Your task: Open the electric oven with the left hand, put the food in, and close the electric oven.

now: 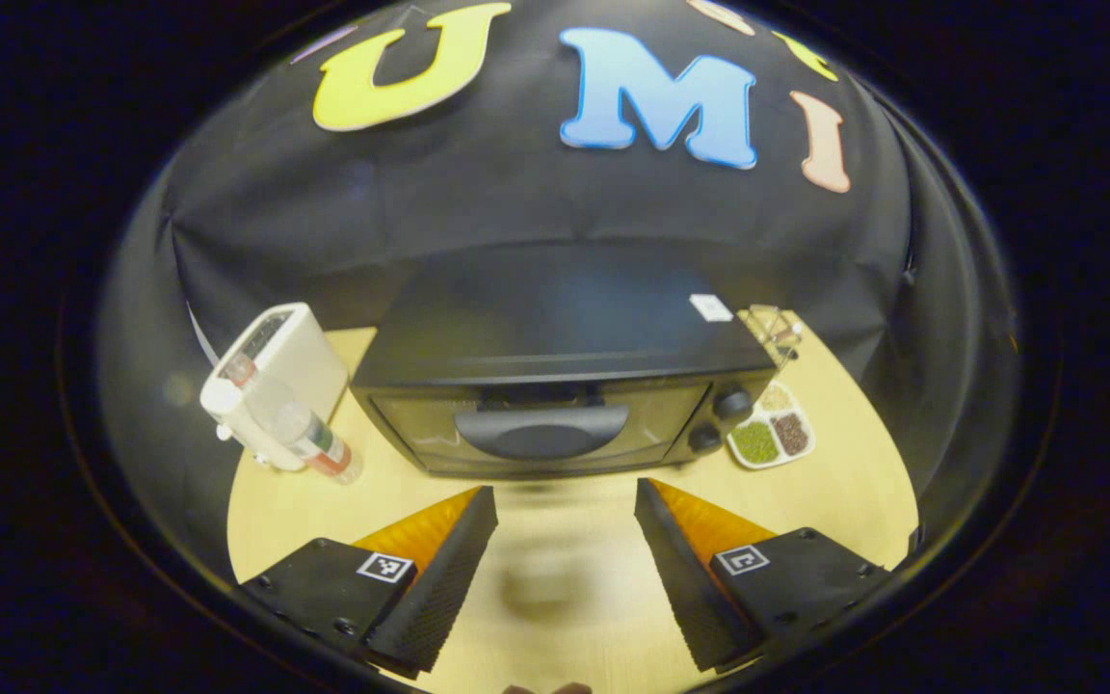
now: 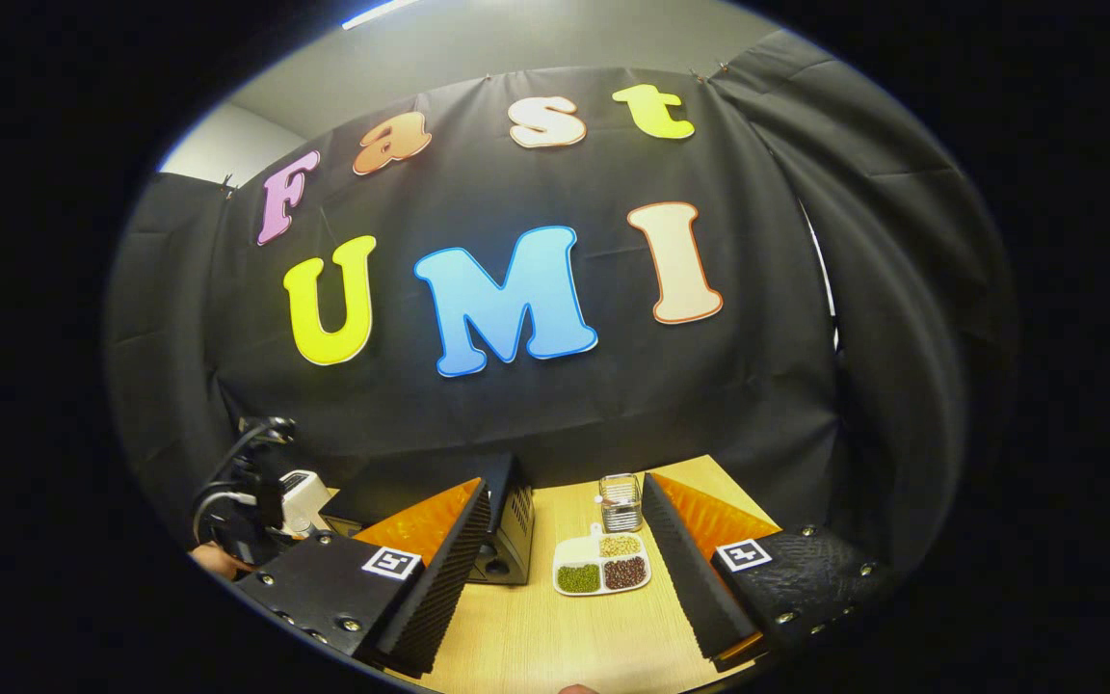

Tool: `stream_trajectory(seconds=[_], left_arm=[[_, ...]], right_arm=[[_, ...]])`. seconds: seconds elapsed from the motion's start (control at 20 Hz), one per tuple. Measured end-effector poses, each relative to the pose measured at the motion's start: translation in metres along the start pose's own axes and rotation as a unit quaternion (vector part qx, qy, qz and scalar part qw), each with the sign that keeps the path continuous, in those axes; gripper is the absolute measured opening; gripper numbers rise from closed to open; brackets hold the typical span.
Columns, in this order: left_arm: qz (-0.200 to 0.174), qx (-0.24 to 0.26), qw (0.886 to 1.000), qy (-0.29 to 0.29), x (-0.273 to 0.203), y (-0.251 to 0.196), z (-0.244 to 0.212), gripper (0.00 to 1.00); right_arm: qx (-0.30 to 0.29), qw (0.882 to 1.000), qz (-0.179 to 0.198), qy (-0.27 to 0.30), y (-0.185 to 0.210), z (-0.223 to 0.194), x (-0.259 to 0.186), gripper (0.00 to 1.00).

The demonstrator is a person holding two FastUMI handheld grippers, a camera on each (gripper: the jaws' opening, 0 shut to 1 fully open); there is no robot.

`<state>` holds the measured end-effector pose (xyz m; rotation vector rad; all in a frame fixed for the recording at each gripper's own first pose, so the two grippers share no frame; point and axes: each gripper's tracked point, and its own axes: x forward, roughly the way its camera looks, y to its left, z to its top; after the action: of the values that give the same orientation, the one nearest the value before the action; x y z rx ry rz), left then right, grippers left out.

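A black electric oven [image 1: 555,386] stands on the wooden table [image 1: 555,598] with its door closed and a wide dark handle [image 1: 542,431] across the front. My left gripper [image 1: 565,520] hovers open a short way in front of that handle, with nothing between its fingers. A white divided dish of beans and grains [image 1: 773,436] lies just right of the oven. In the right gripper view the same dish [image 2: 603,564] lies ahead between the fingers of my open right gripper [image 2: 565,540], and the oven's side [image 2: 507,525] shows at left.
A white appliance [image 1: 276,371] with a plastic bottle [image 1: 290,424] leaning on it stands left of the oven. A small wire-and-glass holder [image 2: 621,501] stands behind the dish. The other gripper with cables [image 2: 247,501] shows at far left. Bare table lies in front of the oven.
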<state>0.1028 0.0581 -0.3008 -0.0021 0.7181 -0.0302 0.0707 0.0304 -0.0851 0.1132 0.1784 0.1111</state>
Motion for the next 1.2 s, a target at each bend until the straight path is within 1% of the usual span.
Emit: stream_trajectory(seconds=[0.1, 0.15, 0.2, 0.3, 0.45, 0.55, 0.6, 0.65, 0.7, 0.75, 0.85, 0.9, 0.95, 1.0, 1.05, 1.15, 1.2], left_arm=[[0.000, 0.005, 0.997, -0.078, -0.037, -0.009, 0.042, 0.98], [0.000, 0.004, 0.993, -0.116, -0.058, -0.013, 0.060, 1.00], [0.000, -0.001, 0.988, -0.152, -0.080, -0.015, 0.078, 1.00], [-0.006, -0.011, 0.975, -0.223, -0.129, -0.019, 0.113, 1.00], [-0.009, -0.025, 0.958, -0.286, -0.187, -0.023, 0.150, 1.00], [-0.003, -0.021, 0.951, -0.309, -0.217, -0.021, 0.166, 1.00], [-0.003, -0.016, 0.946, -0.323, -0.231, -0.020, 0.175, 0.98], [-0.001, -0.011, 0.942, -0.335, -0.241, -0.020, 0.178, 0.98], [0.004, -0.007, 0.940, -0.340, -0.248, -0.018, 0.180, 0.98], [0.007, -0.005, 0.939, -0.342, -0.252, -0.016, 0.177, 0.99], [0.007, -0.012, 0.940, -0.340, -0.254, -0.011, 0.169, 1.00], [0.006, -0.016, 0.940, -0.340, -0.256, -0.007, 0.168, 0.97], [0.007, -0.018, 0.939, -0.343, -0.258, -0.004, 0.167, 0.97], [0.012, -0.017, 0.939, -0.345, -0.259, 0.002, 0.167, 0.98], [0.014, -0.016, 0.939, -0.343, -0.259, 0.006, 0.165, 1.00], [0.012, -0.015, 0.941, -0.339, -0.257, 0.012, 0.159, 1.00], [0.010, -0.014, 0.941, -0.338, -0.257, 0.014, 0.158, 0.91]], right_arm=[[-0.010, 1.000, 0.001, -0.010, 0.007, 0.009, -0.002, 0.96], [-0.014, 1.000, 0.002, -0.014, 0.011, 0.016, -0.004, 0.96], [-0.016, 1.000, 0.003, -0.019, 0.014, 0.023, -0.006, 0.96], [-0.019, 0.999, 0.003, -0.029, 0.022, 0.038, -0.011, 0.96], [-0.033, 0.998, 0.006, -0.050, 0.037, 0.066, -0.020, 0.96], [-0.036, 0.998, 0.012, -0.059, 0.048, 0.079, -0.027, 0.96], [-0.036, 0.997, 0.016, -0.066, 0.054, 0.085, -0.032, 1.00], [-0.037, 0.997, 0.017, -0.072, 0.058, 0.090, -0.035, 0.96], [-0.039, 0.996, 0.017, -0.076, 0.061, 0.092, -0.038, 1.00], [-0.041, 0.996, 0.018, -0.078, 0.064, 0.092, -0.041, 0.96], [-0.043, 0.996, 0.019, -0.079, 0.071, 0.092, -0.045, 0.96], [-0.043, 0.996, 0.019, -0.079, 0.073, 0.092, -0.048, 0.96], [-0.042, 0.996, 0.019, -0.079, 0.075, 0.091, -0.050, 0.96], [-0.040, 0.996, 0.018, -0.077, 0.077, 0.090, -0.051, 0.96], [-0.037, 0.996, 0.019, -0.075, 0.080, 0.088, -0.052, 0.96], [-0.030, 0.997, 0.020, -0.072, 0.085, 0.085, -0.056, 0.96], [-0.029, 0.997, 0.019, -0.072, 0.087, 0.086, -0.057, 0.96]])
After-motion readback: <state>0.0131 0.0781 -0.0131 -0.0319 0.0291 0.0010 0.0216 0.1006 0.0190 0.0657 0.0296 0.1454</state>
